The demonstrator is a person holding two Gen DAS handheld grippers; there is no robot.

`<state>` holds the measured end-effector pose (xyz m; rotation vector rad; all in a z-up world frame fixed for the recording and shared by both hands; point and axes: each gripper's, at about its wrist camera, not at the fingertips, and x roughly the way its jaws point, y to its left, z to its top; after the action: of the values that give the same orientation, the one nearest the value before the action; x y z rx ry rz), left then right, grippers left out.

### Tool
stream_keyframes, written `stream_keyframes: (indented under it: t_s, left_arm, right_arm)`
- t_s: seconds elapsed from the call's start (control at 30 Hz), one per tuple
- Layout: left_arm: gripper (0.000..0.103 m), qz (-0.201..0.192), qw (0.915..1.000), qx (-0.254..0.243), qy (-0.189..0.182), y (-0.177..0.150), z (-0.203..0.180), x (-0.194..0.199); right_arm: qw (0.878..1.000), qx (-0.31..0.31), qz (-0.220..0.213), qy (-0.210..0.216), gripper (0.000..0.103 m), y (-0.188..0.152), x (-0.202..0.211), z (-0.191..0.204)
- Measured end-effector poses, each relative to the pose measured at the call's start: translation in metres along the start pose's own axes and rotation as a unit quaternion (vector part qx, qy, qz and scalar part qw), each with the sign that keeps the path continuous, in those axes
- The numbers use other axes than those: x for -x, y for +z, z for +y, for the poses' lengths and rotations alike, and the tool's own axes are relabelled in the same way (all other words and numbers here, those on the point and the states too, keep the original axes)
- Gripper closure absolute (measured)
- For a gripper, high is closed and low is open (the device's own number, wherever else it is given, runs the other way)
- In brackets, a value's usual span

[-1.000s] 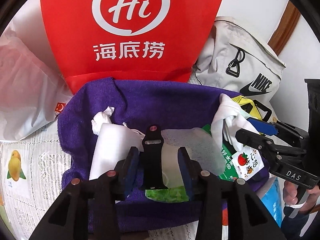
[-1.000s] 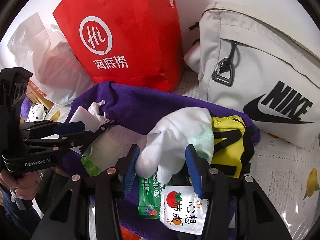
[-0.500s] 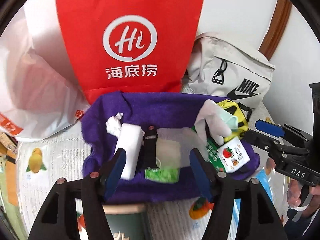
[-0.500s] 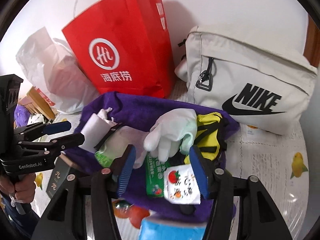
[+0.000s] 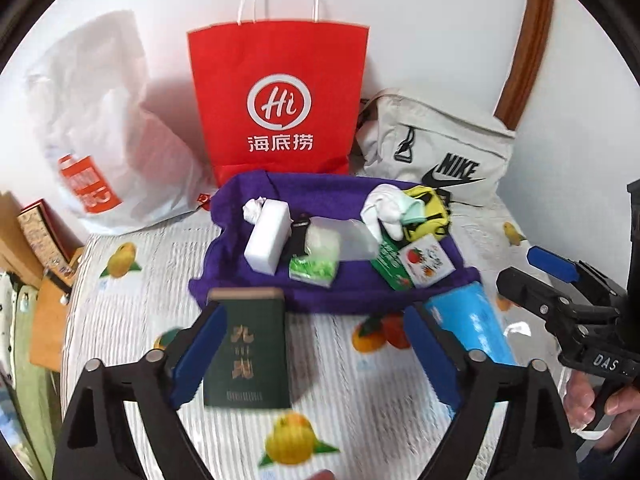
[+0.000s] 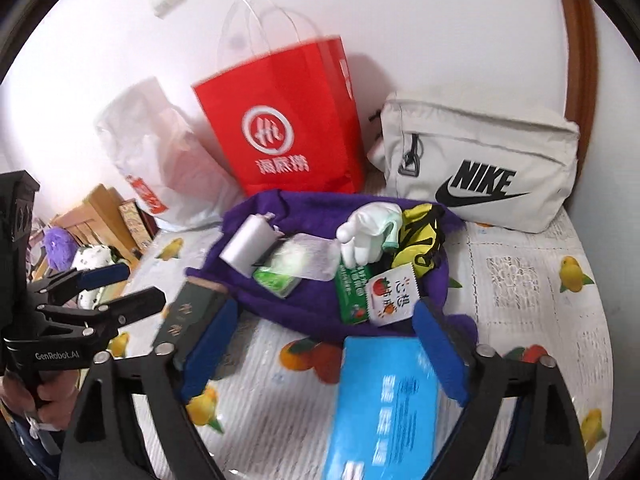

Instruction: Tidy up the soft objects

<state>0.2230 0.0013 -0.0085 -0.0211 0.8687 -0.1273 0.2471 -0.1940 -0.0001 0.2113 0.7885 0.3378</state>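
My left claw point(image 5: 316, 344) and right claw point(image 6: 324, 344) are both gaping wide and gripping nothing, hovering over the table point(image 5: 360, 400) while the glove point(image 5: 386, 208) is lying on the purple towel point(image 5: 348, 192).

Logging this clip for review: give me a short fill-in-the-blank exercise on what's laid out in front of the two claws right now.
1. The glove, sponge and sachets lie on a ____ towel.
2. Behind the towel stands a ____ paper bag.
3. The grey pouch is printed with the word ____.
4. Both the left claw and the right claw have their jaws ____.

Missing words: purple; red; NIKE; open
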Motion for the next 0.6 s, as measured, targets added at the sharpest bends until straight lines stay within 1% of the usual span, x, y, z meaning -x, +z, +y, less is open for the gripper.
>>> stream_keyframes:
  t_s: [0.03,0.1,0.2,0.3,0.5,0.6]
  left_arm:
    - [0.009,-0.008,1.0000,0.001,0.000,-0.008,-0.002,0.011]
    - [0.005,-0.018,0.9998,0.004,-0.001,-0.021,-0.006,0.028]
    - [0.004,-0.034,0.9994,0.007,0.003,-0.043,-0.012,0.051]
    - [0.004,-0.046,0.9988,0.008,0.014,-0.064,-0.019,0.071]
    - [0.004,-0.074,0.9969,0.005,0.028,-0.102,-0.029,0.107]
    - [0.004,-0.081,0.9958,0.003,0.044,-0.118,-0.031,0.118]
  right_arm:
    - [1.000,0.001,-0.007,0.000,0.006,-0.004,0.009,0.002]
    - [1.000,0.003,-0.019,-0.003,0.006,-0.015,0.028,0.007]
    - [1.000,0.005,-0.027,-0.013,0.001,-0.032,0.053,0.015]
    - [0.999,0.008,-0.033,-0.032,0.000,-0.053,0.081,0.025]
    - [0.997,0.015,-0.035,-0.070,0.000,-0.085,0.115,0.040]
    - [0.996,0.015,-0.042,-0.071,0.000,-0.100,0.128,0.045]
